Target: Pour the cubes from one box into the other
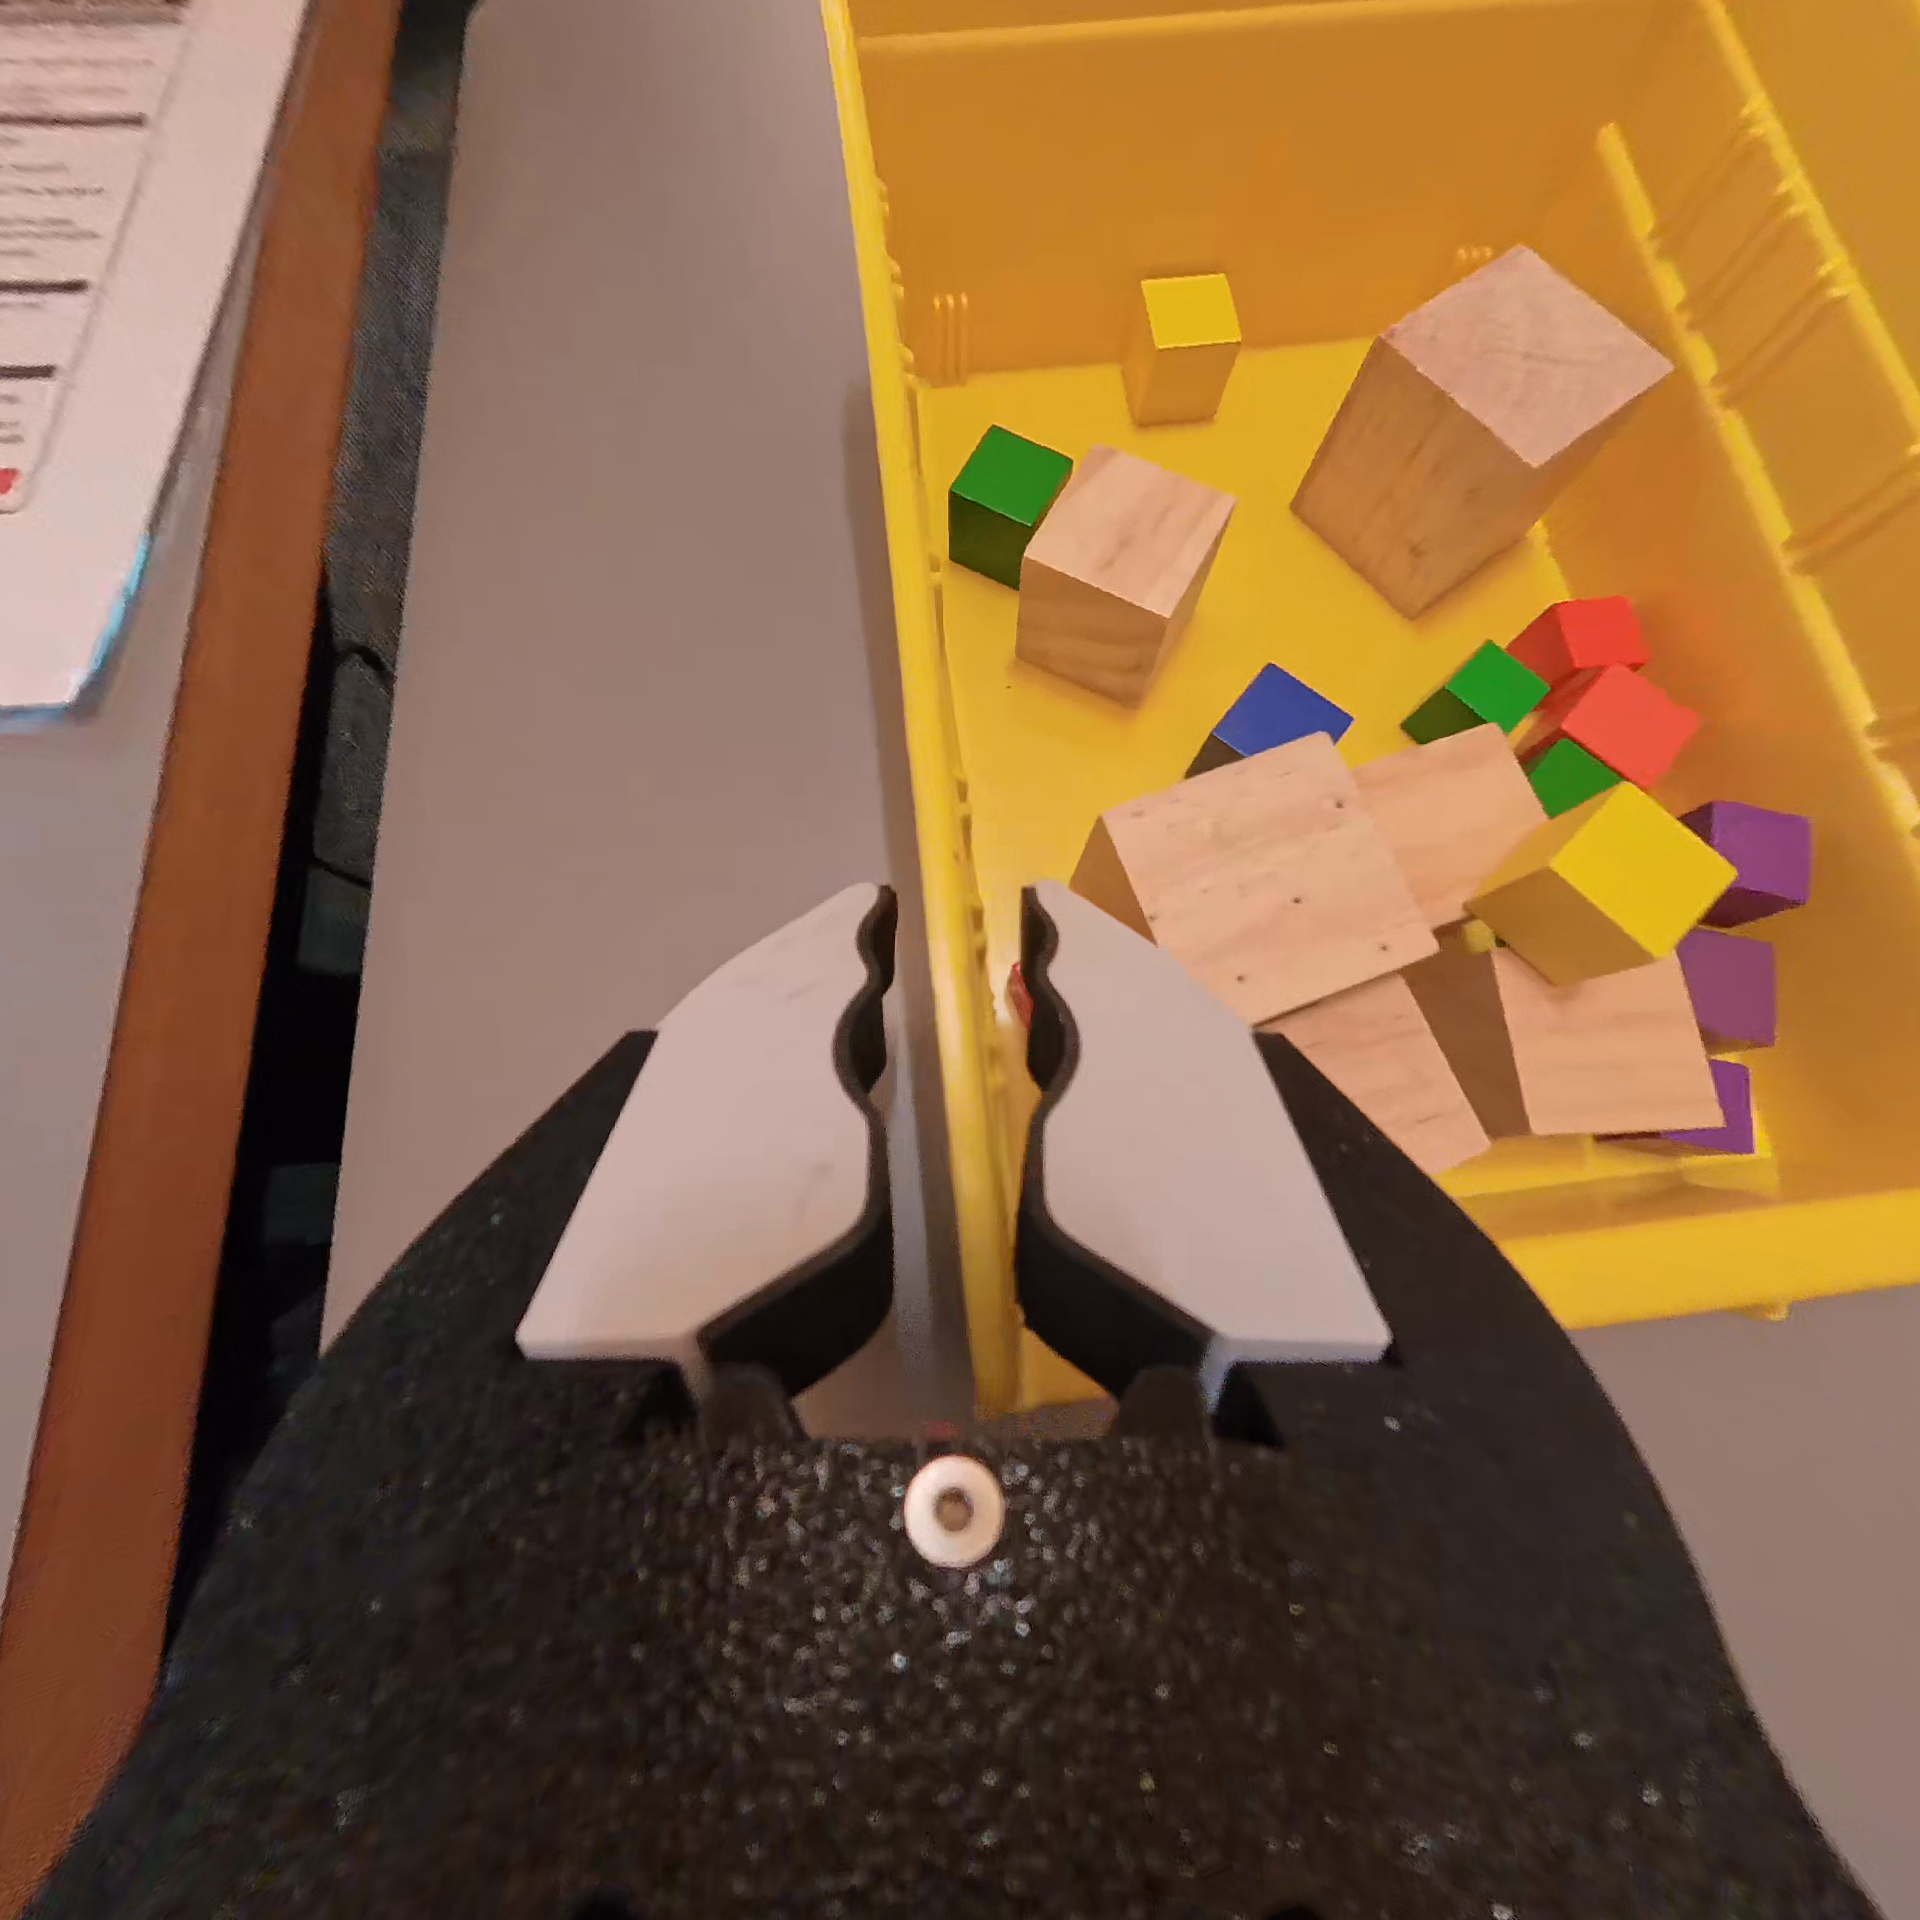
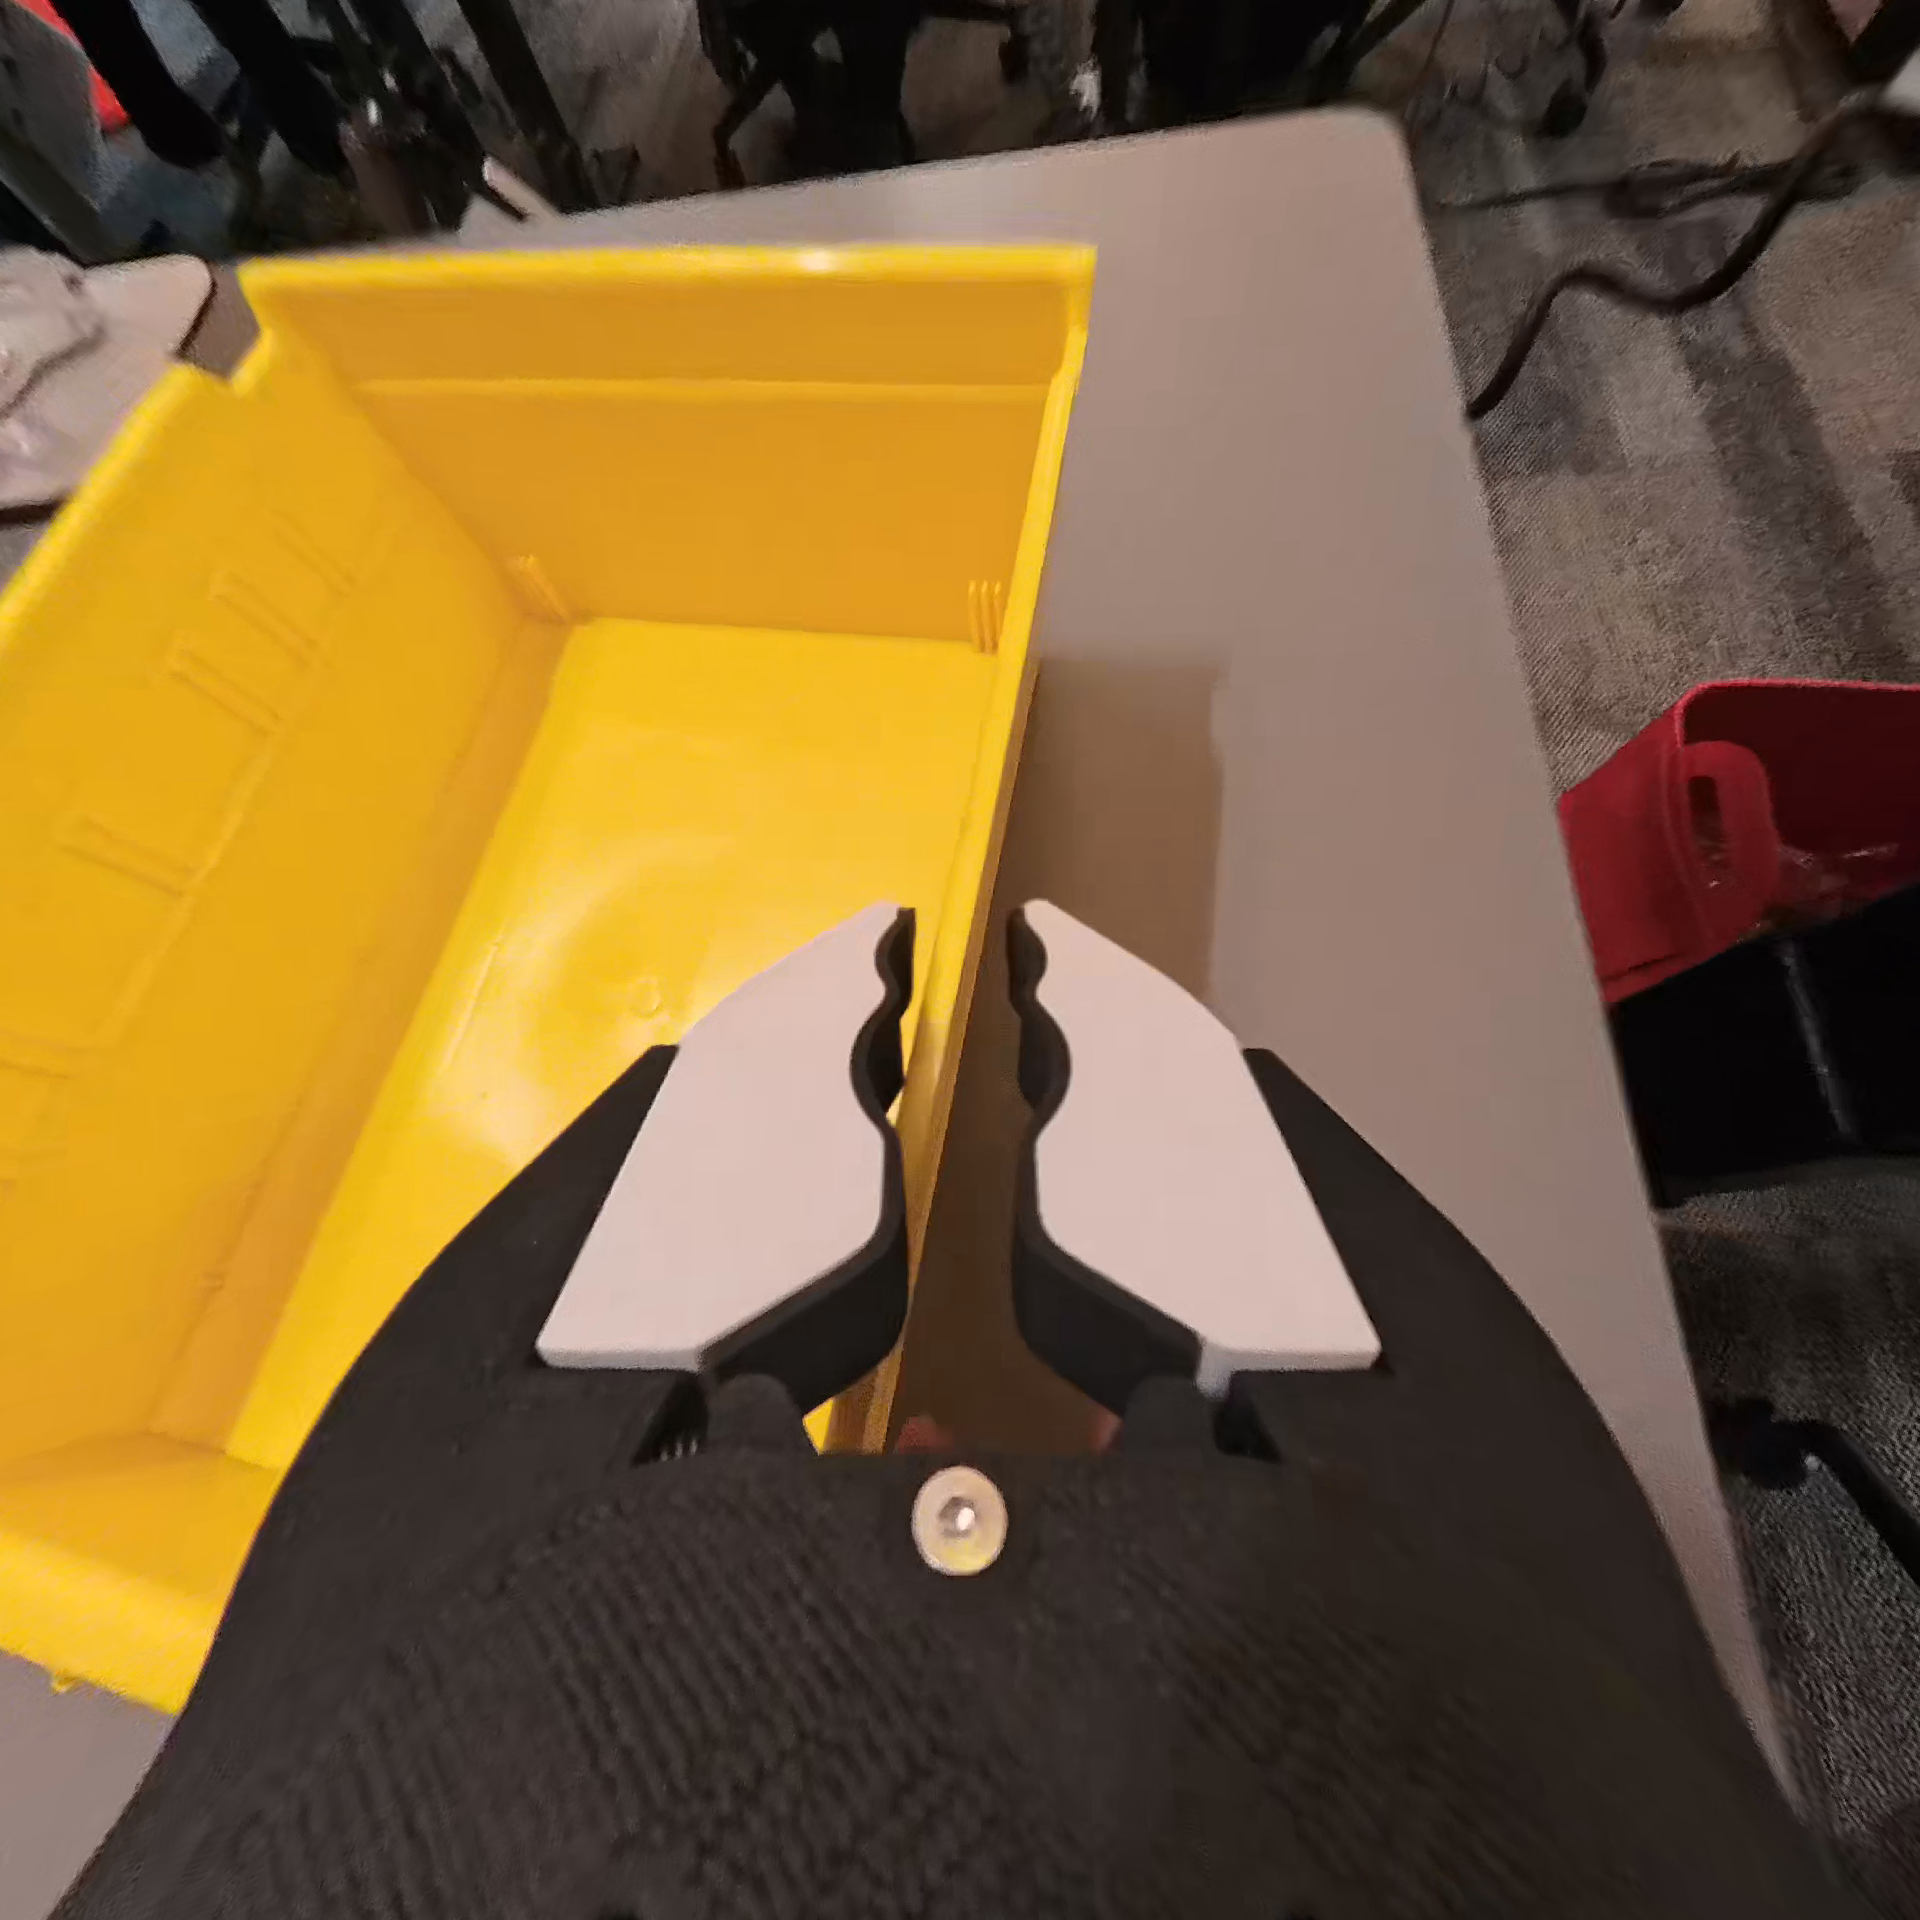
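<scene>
On the grey bench, two yellow boxes sit under my grippers.

My right gripper straddles the empty box's right wall; my left gripper straddles the full box's left wall, jaws narrowly parted, contact unclear, cubes heaped inside.

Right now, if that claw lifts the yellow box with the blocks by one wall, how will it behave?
The yellow box will probably sag toward its unsupported side, since the left claw straddles only one thin wall. The loose blocks would likely slide and shift the weight. Smooth plastic may slip.
</scene>
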